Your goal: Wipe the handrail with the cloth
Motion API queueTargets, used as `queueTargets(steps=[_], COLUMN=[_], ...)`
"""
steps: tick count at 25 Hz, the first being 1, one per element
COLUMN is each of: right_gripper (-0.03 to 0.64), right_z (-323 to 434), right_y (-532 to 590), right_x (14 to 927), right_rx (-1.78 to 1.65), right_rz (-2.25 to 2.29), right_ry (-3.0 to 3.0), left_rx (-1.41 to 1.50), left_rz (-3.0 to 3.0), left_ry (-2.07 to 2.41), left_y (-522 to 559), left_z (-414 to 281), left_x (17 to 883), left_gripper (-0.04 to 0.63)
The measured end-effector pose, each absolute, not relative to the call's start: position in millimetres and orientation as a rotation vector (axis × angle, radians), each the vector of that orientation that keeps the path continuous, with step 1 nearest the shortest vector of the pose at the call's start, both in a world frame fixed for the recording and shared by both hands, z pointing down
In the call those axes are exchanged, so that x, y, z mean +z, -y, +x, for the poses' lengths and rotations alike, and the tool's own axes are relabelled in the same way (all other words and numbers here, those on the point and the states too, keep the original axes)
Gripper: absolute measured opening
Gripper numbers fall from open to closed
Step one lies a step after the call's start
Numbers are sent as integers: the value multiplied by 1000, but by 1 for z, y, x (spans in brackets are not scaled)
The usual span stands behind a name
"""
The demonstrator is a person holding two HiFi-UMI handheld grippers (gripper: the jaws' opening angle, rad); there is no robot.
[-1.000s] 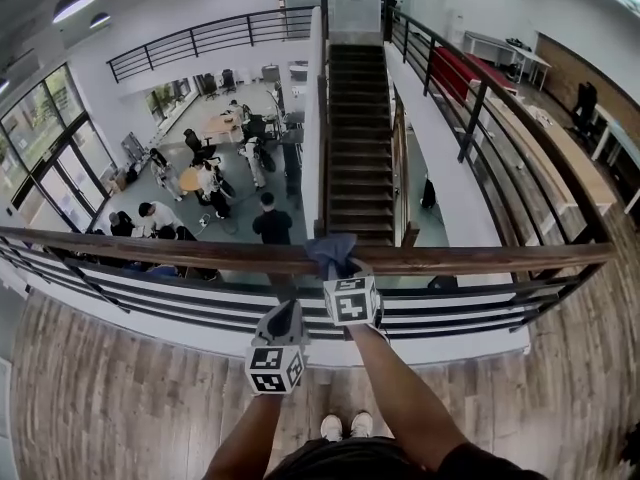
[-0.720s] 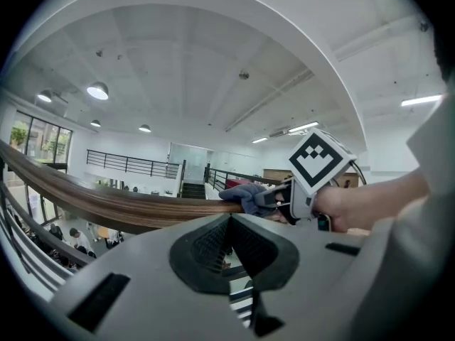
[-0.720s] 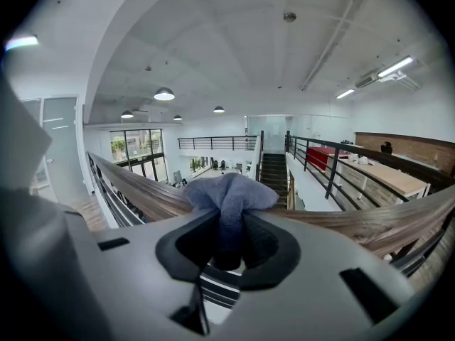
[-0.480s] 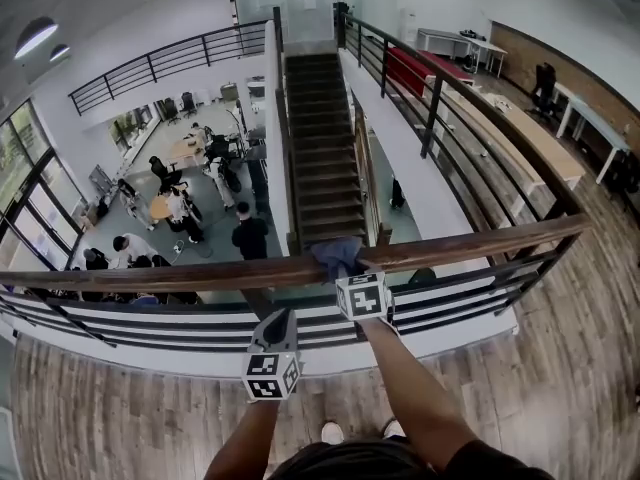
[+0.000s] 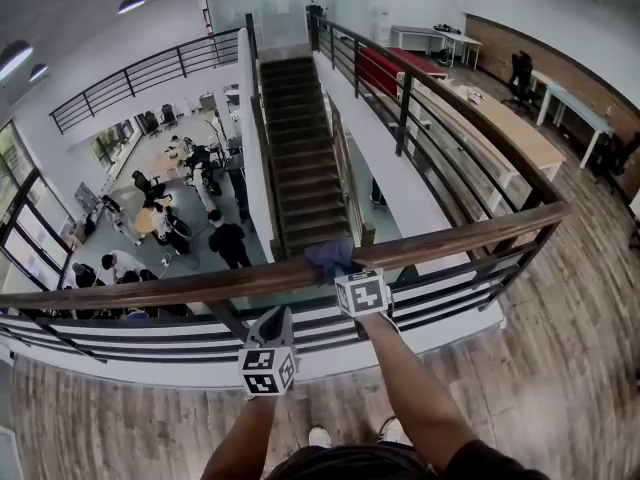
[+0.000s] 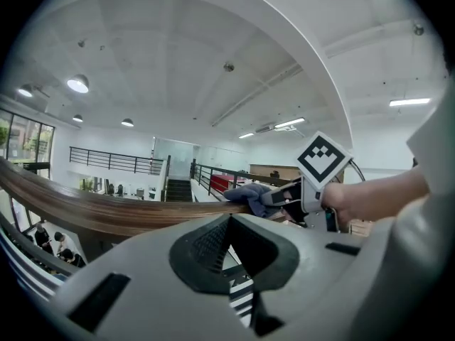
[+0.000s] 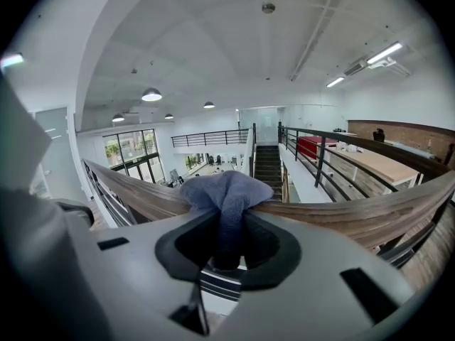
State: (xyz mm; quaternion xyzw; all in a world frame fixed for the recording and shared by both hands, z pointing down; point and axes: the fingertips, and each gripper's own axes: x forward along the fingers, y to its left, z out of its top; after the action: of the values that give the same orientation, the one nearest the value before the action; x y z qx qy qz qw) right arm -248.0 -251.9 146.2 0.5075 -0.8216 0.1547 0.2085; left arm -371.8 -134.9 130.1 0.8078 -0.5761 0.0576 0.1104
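While the head view looks steeply down over a mezzanine edge, the wooden handrail (image 5: 150,290) runs across from left to right, with dark metal rails beneath it. A blue-grey cloth (image 5: 330,258) is bunched on top of the rail, near the middle. The right gripper (image 5: 347,274) reaches it from the person's side, its marker cube just behind the cloth. The left gripper (image 5: 279,315) hangs lower and to the left, close to the rail on the near side and apart from the cloth. Beyond the rail, a staircase (image 5: 298,158) drops to a lower floor where several people (image 5: 228,240) stand.

From the left gripper view, the jaws are pressed together with nothing between them, their tip just under the handrail (image 6: 78,208). Farther along the rail sit the cloth (image 6: 249,190) and the right gripper (image 6: 283,197).

From the right gripper view, the jaws pinch a fold of the cloth (image 7: 226,189), whose bulk lies heaped on the handrail (image 7: 362,215).
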Motion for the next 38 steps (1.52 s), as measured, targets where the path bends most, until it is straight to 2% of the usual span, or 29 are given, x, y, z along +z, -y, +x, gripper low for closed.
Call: queueTargets(steps=[15, 20, 38], right_gripper=[78, 81, 81], right_z=[-66, -2, 158], right_y=[284, 294, 328], right_x=[138, 140, 135], right_rx=[456, 492, 453], right_rz=[1409, 1361, 1432], right_ry=[2274, 2289, 2253], left_rx=[213, 225, 265], left_rz=[2324, 2321, 2408], left_ry=[1691, 1703, 1607], left_y=[154, 161, 193], left_z=[-226, -157, -2], left_x=[135, 137, 148], left_gripper=[2, 2, 2])
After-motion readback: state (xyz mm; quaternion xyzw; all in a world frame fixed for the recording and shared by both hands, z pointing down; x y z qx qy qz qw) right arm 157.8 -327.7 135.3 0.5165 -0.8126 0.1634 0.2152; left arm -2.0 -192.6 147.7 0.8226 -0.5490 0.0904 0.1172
